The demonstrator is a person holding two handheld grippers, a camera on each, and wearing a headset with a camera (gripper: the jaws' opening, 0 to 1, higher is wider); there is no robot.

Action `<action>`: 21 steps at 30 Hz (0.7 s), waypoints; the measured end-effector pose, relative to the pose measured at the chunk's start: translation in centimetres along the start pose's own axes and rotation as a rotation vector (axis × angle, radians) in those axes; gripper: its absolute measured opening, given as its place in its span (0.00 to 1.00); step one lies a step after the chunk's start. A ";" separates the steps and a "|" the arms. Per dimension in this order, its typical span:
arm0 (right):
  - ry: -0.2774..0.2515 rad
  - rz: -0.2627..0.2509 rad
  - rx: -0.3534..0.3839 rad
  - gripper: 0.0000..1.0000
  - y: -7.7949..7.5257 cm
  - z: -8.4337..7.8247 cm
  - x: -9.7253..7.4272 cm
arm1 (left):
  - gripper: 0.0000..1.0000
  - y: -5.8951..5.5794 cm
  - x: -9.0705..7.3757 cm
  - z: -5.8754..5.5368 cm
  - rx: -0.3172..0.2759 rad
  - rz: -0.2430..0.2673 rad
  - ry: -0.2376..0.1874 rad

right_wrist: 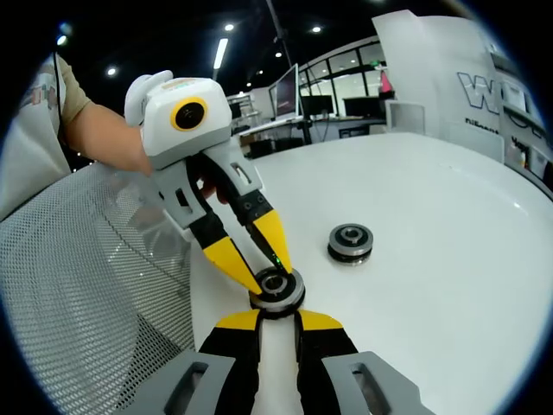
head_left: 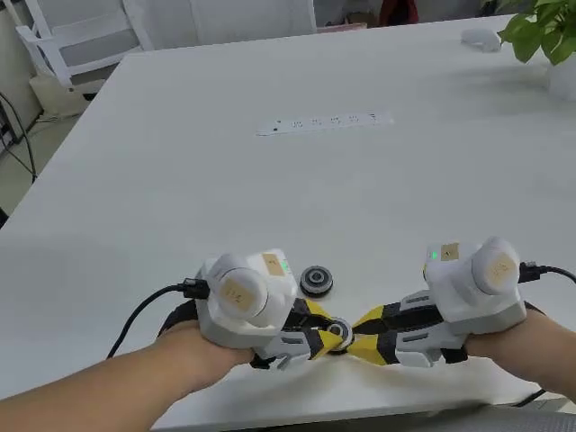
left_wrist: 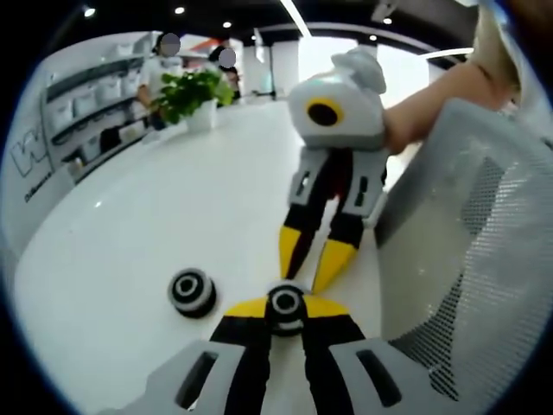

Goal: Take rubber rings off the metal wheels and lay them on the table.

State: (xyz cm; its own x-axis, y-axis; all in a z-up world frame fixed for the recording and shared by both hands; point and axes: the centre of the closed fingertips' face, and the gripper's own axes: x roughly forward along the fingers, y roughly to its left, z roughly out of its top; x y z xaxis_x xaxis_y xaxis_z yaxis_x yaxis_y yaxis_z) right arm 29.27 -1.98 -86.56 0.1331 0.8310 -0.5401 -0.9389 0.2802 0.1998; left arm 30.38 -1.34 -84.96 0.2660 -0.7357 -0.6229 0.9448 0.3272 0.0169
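A small metal wheel with a dark rubber ring (head_left: 337,332) is held just above the table's front edge, between the two grippers' yellow tips. My left gripper (head_left: 326,340) comes at it from the left and is shut on it; in its own view the wheel (left_wrist: 286,303) sits between its jaws (left_wrist: 286,311). My right gripper (head_left: 353,340) meets it from the right, its narrow tips (left_wrist: 308,275) pinching the wheel's rim (right_wrist: 278,292). A second ringed wheel (head_left: 316,281) lies flat on the table just behind them.
A white power strip (head_left: 324,122) lies mid-table, and a potted plant (head_left: 544,31) stands at the far right corner. A mesh chair back (left_wrist: 467,242) is close behind the grippers, off the table's near edge. White furniture (head_left: 72,40) stands beyond the far left corner.
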 end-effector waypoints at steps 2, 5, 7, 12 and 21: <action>-0.005 0.001 0.019 0.07 0.0 -0.1 0.0 | 0.14 0.0 0.0 0.0 -0.001 0.001 -0.001; -0.010 -0.002 0.023 0.07 0.0 -0.1 0.0 | 0.14 0.0 0.0 0.0 -0.001 0.002 -0.003; -0.011 -0.002 0.031 0.06 0.0 -0.1 0.0 | 0.14 0.0 0.0 0.0 -0.002 0.003 -0.004; -0.014 -0.007 0.062 0.01 -0.1 -0.1 -0.1 | 0.13 0.1 0.0 0.0 0.014 0.004 0.000; -0.047 -0.035 0.161 0.00 -0.6 0.3 -0.6 | 0.13 0.1 -0.1 -0.1 0.009 0.014 0.007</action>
State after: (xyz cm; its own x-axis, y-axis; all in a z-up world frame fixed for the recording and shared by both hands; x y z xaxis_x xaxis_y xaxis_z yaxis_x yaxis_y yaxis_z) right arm 29.89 -2.48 -86.09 0.1833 0.8397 -0.5113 -0.8711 0.3798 0.3115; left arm 30.46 -1.14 -84.98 0.2781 -0.7266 -0.6282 0.9425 0.3325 0.0327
